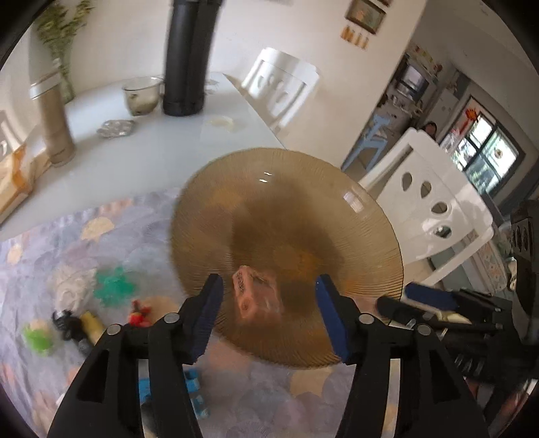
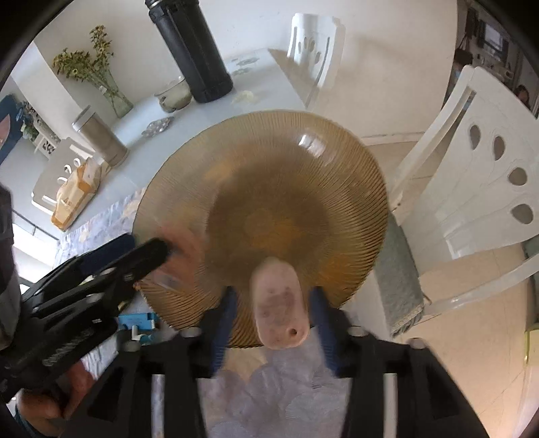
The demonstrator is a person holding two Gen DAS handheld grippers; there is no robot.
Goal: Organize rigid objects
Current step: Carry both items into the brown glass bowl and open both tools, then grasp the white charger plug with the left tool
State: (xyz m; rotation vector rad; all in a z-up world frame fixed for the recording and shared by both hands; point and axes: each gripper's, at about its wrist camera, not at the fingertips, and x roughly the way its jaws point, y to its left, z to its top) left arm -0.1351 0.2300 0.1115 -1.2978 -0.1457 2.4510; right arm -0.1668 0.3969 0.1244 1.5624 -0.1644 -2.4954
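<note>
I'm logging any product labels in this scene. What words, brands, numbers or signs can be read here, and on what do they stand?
No text can be read in either view.
Orange and white bag at the table's far end: has printing, too small and blurred to read.
Black bottle: no lettering shows.
Amber plate: only ribbed lines, no writing.
Framed picture and fridge stickers on the far wall: too small to read.

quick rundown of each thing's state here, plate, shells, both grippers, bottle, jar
amber plate: flat on the patterned cloth, at the table edge
left gripper: open, pads clear of the pink shell
pink shell: lying on the plate, between the left pads
right gripper: open, pads not pressing
pale shell: resting on the plate's near rim
black bottle: upright, capped
steel jar: upright, lid on
</note>
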